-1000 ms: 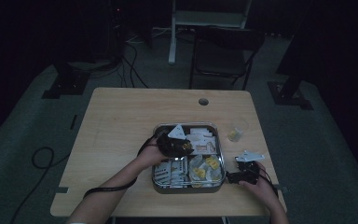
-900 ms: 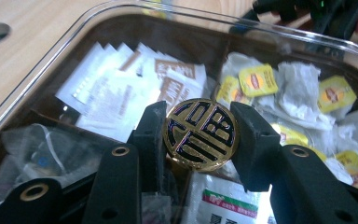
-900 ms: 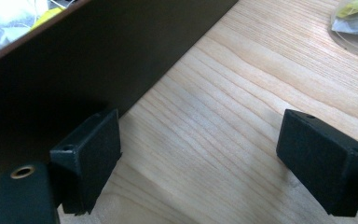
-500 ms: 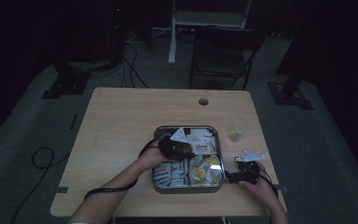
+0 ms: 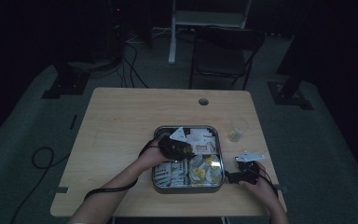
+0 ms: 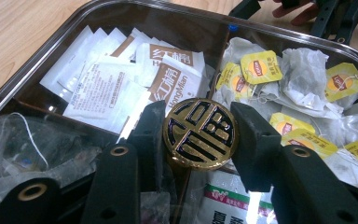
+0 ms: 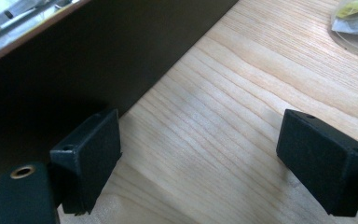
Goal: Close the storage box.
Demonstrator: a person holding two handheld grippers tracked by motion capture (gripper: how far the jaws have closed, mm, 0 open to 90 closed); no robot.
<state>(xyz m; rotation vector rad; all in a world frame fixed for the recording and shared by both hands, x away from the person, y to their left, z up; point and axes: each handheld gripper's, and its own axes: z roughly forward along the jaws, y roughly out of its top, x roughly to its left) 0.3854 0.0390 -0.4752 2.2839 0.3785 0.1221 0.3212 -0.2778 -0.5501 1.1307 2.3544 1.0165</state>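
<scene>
Gold-and-black round knob [image 6: 199, 133] sits squarely between the two black jaws of the left gripper [image 6: 199, 135], their pads closed against its rim on either side, so it is clamped and held just above the middle of the metal tray [image 5: 218, 144]. Around it, as the left gripper view has it, lie four kinds of packet in the tray's compartments: white sachets with brown labels [image 6: 168, 74] at about eleven o'clock, at least six of them, fanned and overlapping; tea bags with yellow tags [image 6: 261, 66] from one to three o'clock, at least seven tags countable; clear-wrapped tea bags [image 6: 37, 144] at nine o'clock; and a green-and-red printed packet [image 6: 223, 198] at six o'clock. In the high view the left gripper [image 5: 176, 147] hovers over the tray's centre on the wooden table [image 5: 121, 121]. The right gripper [image 5: 242, 175] rests on the table at the tray's three o'clock edge, its jaws spread wide with nothing but bare wood between them, and one small clear cup [image 5: 235, 134] stands at its twelve o'clock. Against the frame a second ago, both hands sit where they were; the grey plate on the left gripper looks slightly turned.
</scene>
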